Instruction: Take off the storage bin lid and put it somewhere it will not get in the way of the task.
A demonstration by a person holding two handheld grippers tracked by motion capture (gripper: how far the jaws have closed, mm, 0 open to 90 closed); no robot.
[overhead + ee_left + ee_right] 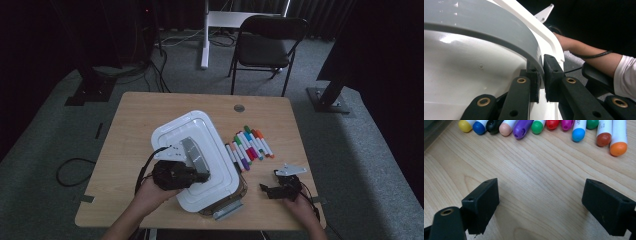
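Note:
A white box lid (pixel 210 150) with a grey handle (pixel 192 154) hangs tilted above the table's front middle. My left gripper (pixel 204 175) is shut on that handle. In the left gripper view the two pads (pixel 552 75) pinch the edge of the grey handle (pixel 499 27), with the white lid (pixel 461 75) just behind it. A clear box (pixel 231 204) sits partly hidden beneath the lid. My right gripper (pixel 270 181) rests low at the front right, open, with bare wood between its jaws (pixel 541 205). A row of coloured markers (pixel 249 146) lies beyond it.
Wooden table (pixel 135 125) with free room at the back and left. The marker tips (pixel 544 126) line the top of the right gripper view. A person's forearm and white sleeve (pixel 599 60) appear past the lid. A black chair (pixel 265 47) stands behind the table.

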